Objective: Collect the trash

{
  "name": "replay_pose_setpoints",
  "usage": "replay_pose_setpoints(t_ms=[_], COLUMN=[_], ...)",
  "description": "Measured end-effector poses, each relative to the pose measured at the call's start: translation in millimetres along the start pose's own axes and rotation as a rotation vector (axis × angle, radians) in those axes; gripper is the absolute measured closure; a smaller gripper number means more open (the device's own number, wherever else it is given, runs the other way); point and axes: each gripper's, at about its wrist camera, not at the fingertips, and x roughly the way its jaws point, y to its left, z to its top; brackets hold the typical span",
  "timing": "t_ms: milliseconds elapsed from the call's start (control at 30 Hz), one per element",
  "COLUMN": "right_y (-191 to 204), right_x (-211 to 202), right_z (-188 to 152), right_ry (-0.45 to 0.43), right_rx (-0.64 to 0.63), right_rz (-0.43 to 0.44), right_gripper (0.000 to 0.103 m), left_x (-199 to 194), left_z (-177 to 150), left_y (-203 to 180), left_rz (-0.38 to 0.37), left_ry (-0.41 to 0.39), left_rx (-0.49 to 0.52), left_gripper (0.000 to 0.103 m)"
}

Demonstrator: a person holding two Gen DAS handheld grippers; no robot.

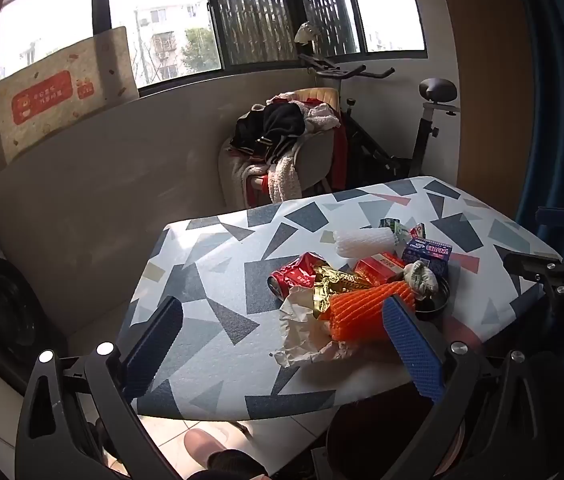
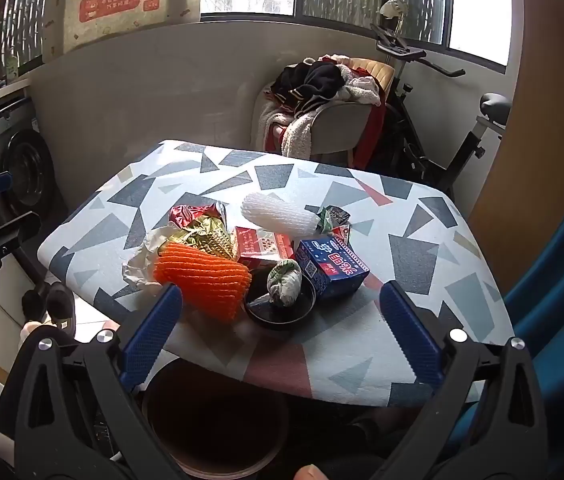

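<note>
A heap of trash lies on the patterned table (image 1: 217,280) (image 2: 422,256): an orange foam net (image 1: 358,312) (image 2: 205,276), a white foam net (image 1: 362,242) (image 2: 277,216), a crushed red can (image 1: 294,276) (image 2: 193,214), gold foil (image 1: 334,284) (image 2: 205,240), crumpled paper (image 1: 302,332), a red carton (image 2: 261,246), a blue box (image 1: 428,254) (image 2: 330,268) and a wad in a black lid (image 2: 282,304). My left gripper (image 1: 282,344) is open just short of the heap, holding nothing. My right gripper (image 2: 282,332) is open and empty over the table's near edge.
A brown round bin (image 2: 213,416) stands on the floor under the table's near edge. Behind the table are a chair piled with clothes (image 1: 282,140) (image 2: 322,92) and an exercise bike (image 2: 442,132). A washing machine (image 2: 13,160) stands at the left.
</note>
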Motion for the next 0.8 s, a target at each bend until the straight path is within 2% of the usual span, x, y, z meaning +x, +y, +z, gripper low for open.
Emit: replay_pose_setpoints(t_ms=[800], right_y=[1.9], right_x=[-0.8], right_z=[-0.7], right_ry=[0.000], right_rx=[-0.005], right_rz=[-0.004], right_gripper=[0.006], left_x=[0.0], left_z=[0.0], left_y=[0.1], left_rz=[-0.003], left_ry=[-0.001], left_rx=[-0.007], left_gripper=[0.005])
